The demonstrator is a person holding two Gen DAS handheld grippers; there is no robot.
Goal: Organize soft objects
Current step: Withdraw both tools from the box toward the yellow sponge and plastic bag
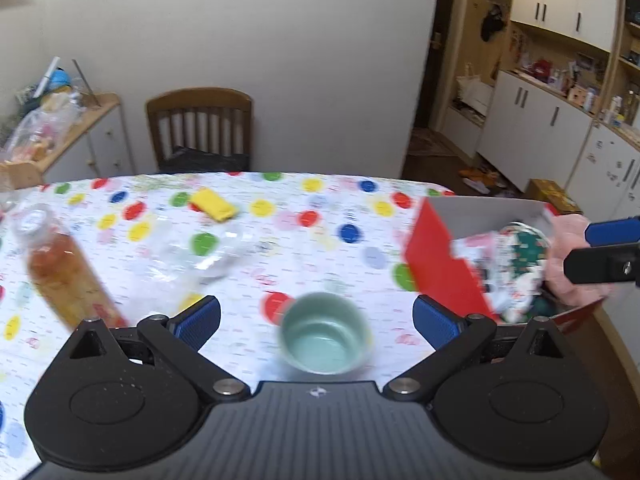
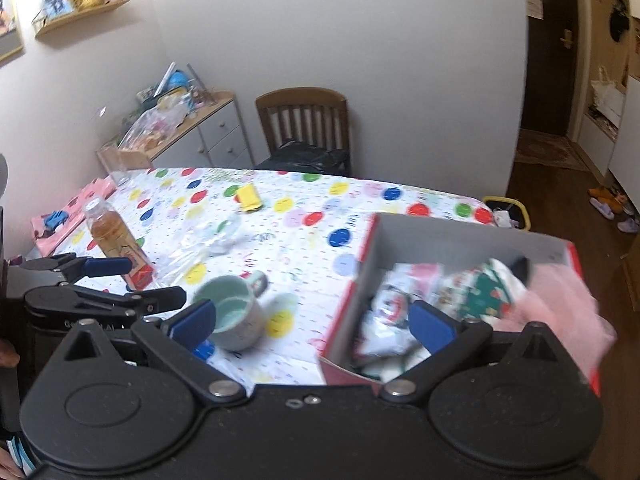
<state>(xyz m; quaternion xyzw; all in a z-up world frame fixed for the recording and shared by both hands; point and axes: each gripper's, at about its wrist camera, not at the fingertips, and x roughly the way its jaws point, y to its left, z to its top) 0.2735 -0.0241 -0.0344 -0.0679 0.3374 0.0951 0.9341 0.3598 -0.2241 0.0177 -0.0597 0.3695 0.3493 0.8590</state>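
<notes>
Counting it up: two grippers, one box, one mug, one bottle, one yellow sponge, one chair.

Both tools are spread wide with nothing between the pads. The left gripper [image 1: 316, 322] hangs tilted down over the polka-dot tablecloth [image 1: 280, 216], with the pale green mug [image 1: 325, 334] sitting on the cloth below its gap, untouched. The right gripper [image 2: 312, 322] points down over the near corner of the red cardboard box [image 2: 460, 236], so the soft stuff is right under and just past its right finger: patterned fabric bundles [image 2: 476, 292] piled inside the box and a pink fluffy cloth [image 2: 560, 304] draped over its far right edge. The yellow sponge [image 1: 214, 204] lies well away across the table, the tea bottle [image 1: 66, 268] stands off to the left, and some crumpled clear plastic [image 1: 192, 252] lies between them. The wooden chair [image 1: 200, 128] sits behind the table.
</notes>
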